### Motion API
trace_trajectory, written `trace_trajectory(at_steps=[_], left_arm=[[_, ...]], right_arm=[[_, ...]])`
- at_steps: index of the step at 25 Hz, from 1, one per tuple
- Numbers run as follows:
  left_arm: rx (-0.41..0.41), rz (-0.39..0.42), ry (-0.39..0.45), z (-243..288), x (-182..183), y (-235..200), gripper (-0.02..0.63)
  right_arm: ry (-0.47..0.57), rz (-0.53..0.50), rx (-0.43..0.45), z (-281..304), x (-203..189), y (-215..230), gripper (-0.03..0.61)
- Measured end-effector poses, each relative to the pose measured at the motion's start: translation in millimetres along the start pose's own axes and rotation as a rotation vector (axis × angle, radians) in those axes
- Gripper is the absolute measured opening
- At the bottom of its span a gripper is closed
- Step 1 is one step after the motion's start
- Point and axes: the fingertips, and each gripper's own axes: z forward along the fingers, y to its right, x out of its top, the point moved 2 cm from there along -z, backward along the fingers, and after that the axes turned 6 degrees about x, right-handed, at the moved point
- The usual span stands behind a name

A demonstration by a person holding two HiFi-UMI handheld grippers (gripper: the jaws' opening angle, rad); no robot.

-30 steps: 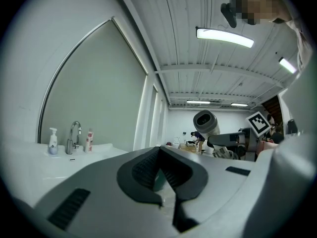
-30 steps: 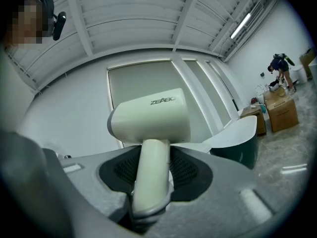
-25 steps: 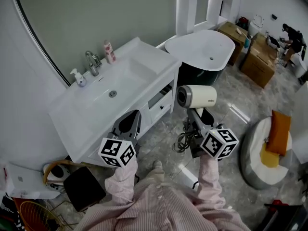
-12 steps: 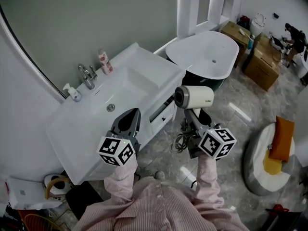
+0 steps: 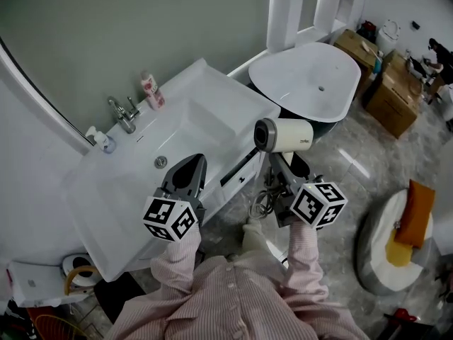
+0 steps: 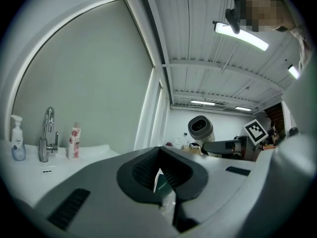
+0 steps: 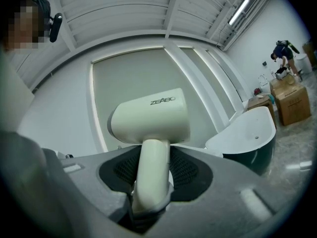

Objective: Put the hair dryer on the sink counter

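The dryer (image 5: 283, 134) is held aloft beside the worktop (image 5: 212, 91).
The right gripper (image 5: 282, 163) has its fingers clamped on the handle (image 7: 151, 167), with the barrel (image 7: 148, 118) just above the fingertips. The left gripper (image 5: 188, 170) has its fingers closed on nothing, with the dryer off to their right.

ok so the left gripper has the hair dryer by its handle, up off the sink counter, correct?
Not the left. The right gripper has the hair dryer by its handle, up off the sink counter. The right gripper view shows its fingers clamped on the handle. The left gripper holds nothing.
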Motion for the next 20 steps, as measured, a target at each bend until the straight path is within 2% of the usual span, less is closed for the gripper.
trace_trajectory(at_steps=[5,11,20], left_arm=[[0.041,-0.037,-0.02,43.3,-10.4,-22.2,0.002],[0.097,-0.106,-0.036,103.7,-19.3,-45.5,0.002],[0.186,-0.196,-0.055,173.0,-35.3,-67.6,0.002]], right_arm=[[-0.037,0.011,0.03,45.8,9.7,33.6,0.161],[-0.132,0.004,0.071,104.8,19.2,77.7,0.161],[-0.244,0.048,0.14,176.4,23.4,135.6,0.161]])
